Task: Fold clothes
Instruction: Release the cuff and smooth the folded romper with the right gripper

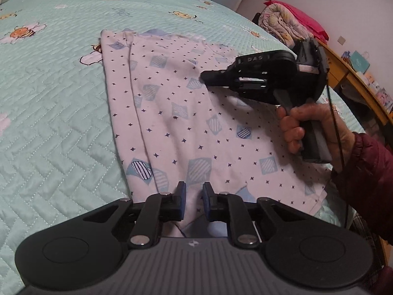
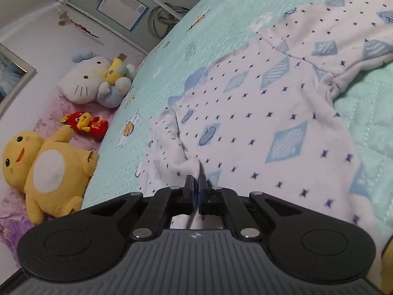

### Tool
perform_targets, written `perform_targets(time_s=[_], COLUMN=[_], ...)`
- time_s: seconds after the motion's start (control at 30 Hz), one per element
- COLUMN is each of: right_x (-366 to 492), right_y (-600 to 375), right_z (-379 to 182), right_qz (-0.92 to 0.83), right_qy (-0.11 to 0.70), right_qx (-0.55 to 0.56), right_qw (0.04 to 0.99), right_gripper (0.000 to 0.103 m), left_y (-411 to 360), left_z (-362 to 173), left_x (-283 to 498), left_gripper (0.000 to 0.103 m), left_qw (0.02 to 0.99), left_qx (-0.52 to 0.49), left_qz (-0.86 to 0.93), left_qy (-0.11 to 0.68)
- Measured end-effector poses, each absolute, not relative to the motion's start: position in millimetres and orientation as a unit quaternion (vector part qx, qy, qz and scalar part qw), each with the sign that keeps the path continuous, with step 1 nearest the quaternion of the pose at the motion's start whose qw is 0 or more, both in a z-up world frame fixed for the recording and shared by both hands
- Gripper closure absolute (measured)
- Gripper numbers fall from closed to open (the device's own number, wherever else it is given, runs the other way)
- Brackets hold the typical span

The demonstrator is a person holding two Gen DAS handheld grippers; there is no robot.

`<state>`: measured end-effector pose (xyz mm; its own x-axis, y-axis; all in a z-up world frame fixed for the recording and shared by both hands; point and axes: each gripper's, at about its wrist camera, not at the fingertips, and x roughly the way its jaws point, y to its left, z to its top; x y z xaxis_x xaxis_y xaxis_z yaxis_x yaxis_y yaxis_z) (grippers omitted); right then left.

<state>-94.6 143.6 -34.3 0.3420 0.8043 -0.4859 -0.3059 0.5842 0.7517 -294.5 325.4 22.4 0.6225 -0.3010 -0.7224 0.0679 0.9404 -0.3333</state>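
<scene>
Left wrist view: my left tongs (image 1: 194, 194) hang over the near hem of the garment (image 1: 186, 113), a white piece with blue stars and diamonds spread on the bed (image 1: 56, 113); a narrow gap shows between the pads, cloth lies under them, and whether they pinch it I cannot tell. My right hand (image 1: 312, 130), in a maroon sleeve (image 1: 368, 179), holds the right tongs (image 1: 206, 76) with their tips at the cloth.

Right wrist view: my right tongs (image 2: 196, 184) are closed on a bunched fold of the garment (image 2: 258, 123). Plush toys (image 2: 49, 172) lie beside the bed (image 2: 221, 24), to the left.
</scene>
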Motion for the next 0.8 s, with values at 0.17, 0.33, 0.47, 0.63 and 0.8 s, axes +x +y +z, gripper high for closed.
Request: perform_targets(time_s=[0.17, 0.33, 0.47, 0.63, 0.8], right_x=[-100, -72, -37, -20, -33], right_y=[135, 178, 226, 264, 259], right_z=[-6, 11, 1, -31, -13], right_qz=[0.357, 0.426, 0.425, 0.405, 0.423], right_qy=[0.387, 0.387, 0.424, 0.467, 0.429], right_qx=[0.27, 0.264, 0.263, 0.221, 0.247], right_qw=[0.806, 0.774, 0.755, 0.754, 0.759], right_gripper=[0.087, 0.087, 0.087, 0.098, 0.085], left_y=[327, 321, 319, 330, 326], left_z=[39, 42, 13, 6, 7], left_x=[-303, -296, -287, -295, -295], left_gripper=[0.086, 0.081, 0.081, 0.08, 0.08], left_qw=[0.899, 0.902, 0.884, 0.879, 0.882], left_qx=[-0.152, -0.167, -0.18, -0.228, -0.219], left_qz=[-0.117, -0.135, -0.13, -0.133, -0.131], left_qy=[0.394, 0.374, 0.412, 0.398, 0.396])
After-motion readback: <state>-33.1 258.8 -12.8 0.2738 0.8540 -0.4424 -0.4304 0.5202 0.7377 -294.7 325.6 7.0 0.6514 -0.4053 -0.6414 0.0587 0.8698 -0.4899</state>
